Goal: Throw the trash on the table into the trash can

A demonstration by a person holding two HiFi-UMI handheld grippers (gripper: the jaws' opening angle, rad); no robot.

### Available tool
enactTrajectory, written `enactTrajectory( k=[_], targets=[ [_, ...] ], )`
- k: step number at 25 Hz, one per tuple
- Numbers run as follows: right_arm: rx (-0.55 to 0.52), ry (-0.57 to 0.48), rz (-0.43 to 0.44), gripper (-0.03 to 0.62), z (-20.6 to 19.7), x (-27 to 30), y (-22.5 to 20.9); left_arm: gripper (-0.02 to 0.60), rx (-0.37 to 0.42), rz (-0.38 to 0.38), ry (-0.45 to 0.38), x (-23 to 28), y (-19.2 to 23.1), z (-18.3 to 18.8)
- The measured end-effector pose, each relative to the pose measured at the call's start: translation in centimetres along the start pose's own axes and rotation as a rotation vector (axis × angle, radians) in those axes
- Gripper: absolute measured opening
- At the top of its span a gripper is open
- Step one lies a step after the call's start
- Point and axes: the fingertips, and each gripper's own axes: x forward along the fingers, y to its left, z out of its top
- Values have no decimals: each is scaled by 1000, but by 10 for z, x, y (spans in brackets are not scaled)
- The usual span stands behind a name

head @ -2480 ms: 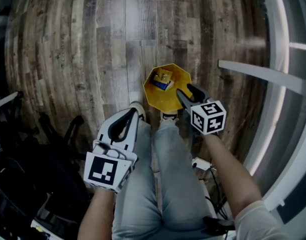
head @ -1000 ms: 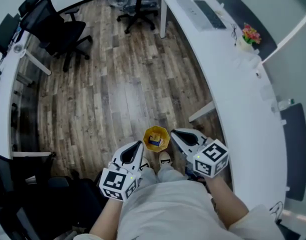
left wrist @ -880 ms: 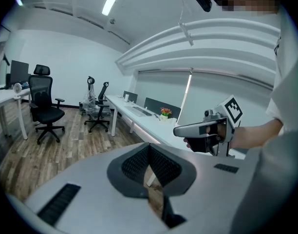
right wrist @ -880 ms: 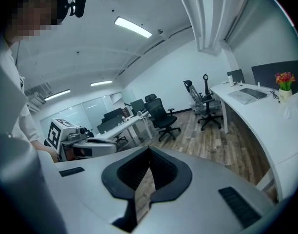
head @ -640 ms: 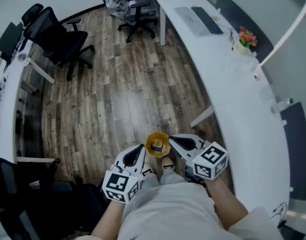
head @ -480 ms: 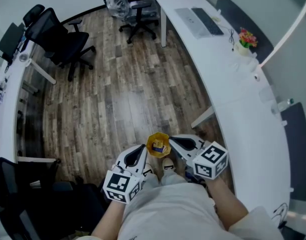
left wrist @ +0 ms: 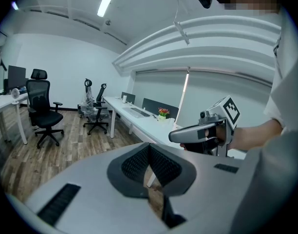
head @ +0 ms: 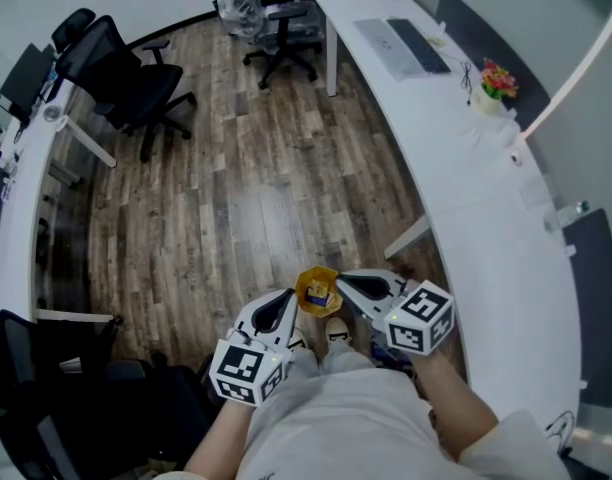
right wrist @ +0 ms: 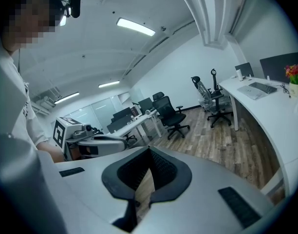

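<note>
1. A person stands on a wood floor [head: 246, 198] in an office, a pair of tongs in each hand, both held out low ahead of the body and tilted slightly down.
2. The left tongs [head: 283, 299] are pressed together, the ribbed pads meeting at the tips with nothing between them.
3. The right tongs [head: 344, 279] are likewise pressed together and empty, as the right gripper view shows.
4. A small yellow bin [head: 303, 290] sits on the floor just ahead of the person's shoe [head: 335, 333]. In the head view it lies between the two sets of tips, the right tips close beside its rim.
5. Trash [head: 317, 295], a small blue and yellow piece, lies inside the bin.
6. A long white counter [head: 466, 188] curves along the person's right, its near end close beside the right tongs.
7. On the counter's far stretch lie a keyboard [head: 418, 46] and, nearer its wall edge, a pot of flowers [head: 498, 86].
8. Black office chairs [head: 126, 68] stand well apart from the bin, by a second white counter [head: 26, 168] along the room's left side.
9. Each gripper view shows the other tongs alongside, with its marker cube at the rear.
</note>
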Motion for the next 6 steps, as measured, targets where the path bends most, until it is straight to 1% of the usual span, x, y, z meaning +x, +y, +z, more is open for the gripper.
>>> enactTrajectory(
  k=[6],
  targets=[
    [18, -4, 7, 30, 2, -3, -4, 0, 2, 6, 6, 6, -2, 2]
  ],
)
